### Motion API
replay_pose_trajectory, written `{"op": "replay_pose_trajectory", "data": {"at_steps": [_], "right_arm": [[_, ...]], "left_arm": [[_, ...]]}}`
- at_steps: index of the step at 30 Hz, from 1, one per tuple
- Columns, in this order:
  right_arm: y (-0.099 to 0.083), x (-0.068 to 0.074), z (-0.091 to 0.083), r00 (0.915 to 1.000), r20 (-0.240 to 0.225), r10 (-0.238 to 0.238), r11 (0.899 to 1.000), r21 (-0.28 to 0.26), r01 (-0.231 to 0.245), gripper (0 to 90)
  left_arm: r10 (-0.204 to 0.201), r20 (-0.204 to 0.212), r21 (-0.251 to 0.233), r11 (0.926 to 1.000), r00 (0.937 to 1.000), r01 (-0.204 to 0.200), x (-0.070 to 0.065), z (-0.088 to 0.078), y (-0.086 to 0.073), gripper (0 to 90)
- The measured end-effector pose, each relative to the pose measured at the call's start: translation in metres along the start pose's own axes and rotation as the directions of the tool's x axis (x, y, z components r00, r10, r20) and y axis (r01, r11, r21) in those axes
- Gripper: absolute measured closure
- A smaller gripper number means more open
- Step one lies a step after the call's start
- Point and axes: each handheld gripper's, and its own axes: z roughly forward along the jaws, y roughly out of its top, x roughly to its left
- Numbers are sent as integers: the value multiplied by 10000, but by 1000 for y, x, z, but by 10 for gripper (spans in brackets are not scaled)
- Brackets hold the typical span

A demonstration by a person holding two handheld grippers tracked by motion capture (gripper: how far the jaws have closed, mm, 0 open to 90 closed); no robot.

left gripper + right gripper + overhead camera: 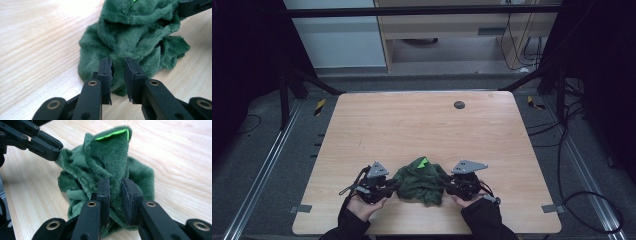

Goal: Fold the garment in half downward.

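crumpled green plush cloth [422, 179] sits bunched near the front edge of the tabletop [422, 125], between the two tools. left hand-held gripper [117, 72] has jaws slightly apart at the cloth's near hem, nothing pinched; right hand-held gripper [115, 195] has plush between its narrowly parted jaws, though a firm clamp isn't certain. likely spreading it: close on one layer each side, then draw apart evenly.

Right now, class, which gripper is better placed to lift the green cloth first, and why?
Probably the right gripper: a fold of the green cloth already sits between its jaws. The left gripper has its jaws at the cloth's edge, with table showing through the gap.
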Motion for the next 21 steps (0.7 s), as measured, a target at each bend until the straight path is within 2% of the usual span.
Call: {"op": "replay_pose_trajectory", "data": {"at_steps": [6,12,14,21], "right_arm": [[9,-6,-9,9998,187,63,9994,-343,-57,767],[18,-13,-12,9990,434,71,9984,-561,-46,776],[23,-18,-9,9981,606,131,9981,-609,-94,790],[30,-31,-2,9953,913,310,9983,-521,-263,834]], "left_arm": [[-176,-301,-381,9991,9994,164,8,-9,7,743],[-313,-595,-590,9979,9977,278,19,-12,16,784],[-367,-723,-652,9974,9967,320,23,-11,19,821],[-426,-1070,-779,9964,9933,344,34,0,29,868]]}}
